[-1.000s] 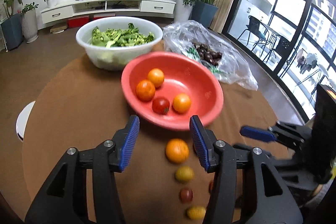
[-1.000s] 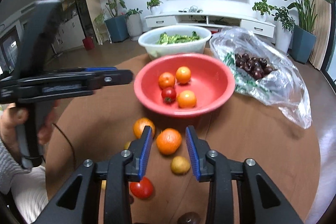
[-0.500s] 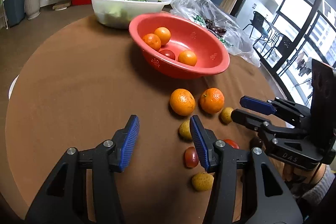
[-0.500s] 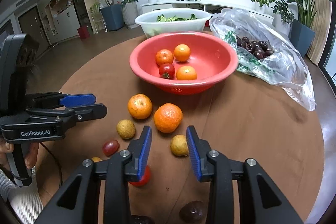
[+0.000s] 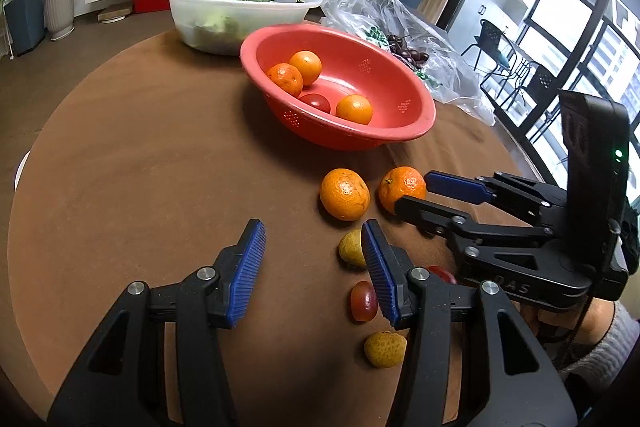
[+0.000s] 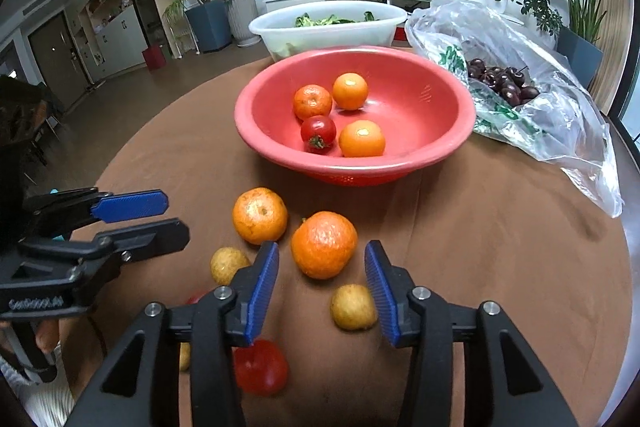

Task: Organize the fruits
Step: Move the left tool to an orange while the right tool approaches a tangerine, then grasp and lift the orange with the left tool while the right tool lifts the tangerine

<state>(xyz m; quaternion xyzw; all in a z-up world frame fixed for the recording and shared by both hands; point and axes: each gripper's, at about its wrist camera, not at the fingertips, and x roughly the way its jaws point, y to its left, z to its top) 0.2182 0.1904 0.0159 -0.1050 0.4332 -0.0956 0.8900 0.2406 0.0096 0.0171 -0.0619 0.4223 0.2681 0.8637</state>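
Just ahead of the wide, empty right claw: an orange, lined up for grabbing. Left claw wide too, waiting.

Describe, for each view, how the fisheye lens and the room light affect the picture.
Left wrist view: the round table edge bows, corners go black, the window side is overexposed, the red bowl casts a soft shadow. Right wrist view: similar bowing and dark corners, glare on the plastic bag, fruit stays sharp.
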